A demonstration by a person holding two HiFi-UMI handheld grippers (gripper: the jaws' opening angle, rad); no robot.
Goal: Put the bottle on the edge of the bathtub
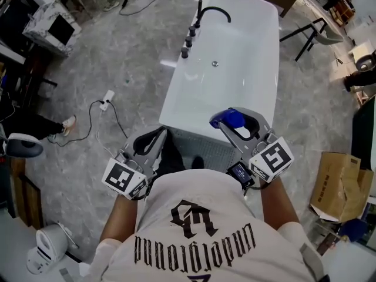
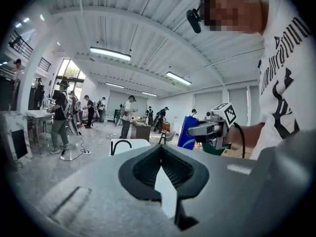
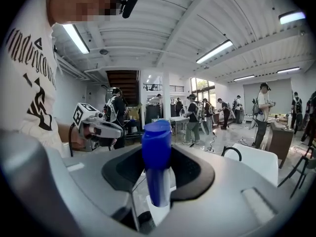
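The right tongs [image 3: 157, 154] are clamped on a blue bottle [image 3: 156, 167], one pad pressing on each side of its body. The bottle stands roughly upright in the right gripper view, and its broad cap rises above the pads. In the head view it is held in the air in front of the person's chest and shows over the near right end of the white bathtub [image 1: 238, 57], not resting on the rim.

The left tongs [image 2: 160, 149] are closed and empty. Their dark ribbed pads meet at the tip (a pale sliver of the tub shows through the gap lower down). They sit level with the right pair, off to the left, near the tub's near left corner.

The tub runs lengthwise away from the person across a grey mottled floor [image 1: 117, 57]. A black arched faucet [image 1: 212, 12] and a row of dark knobs [image 1: 189, 40] stand on its far left rim, and there is a small drain [image 1: 215, 63] in its base. A white power strip [image 1: 107, 100] with a trailing cable lies on the floor to the left, and an open cardboard box [image 1: 338, 187] sits to the right. Other people stand about the hall in both gripper views.
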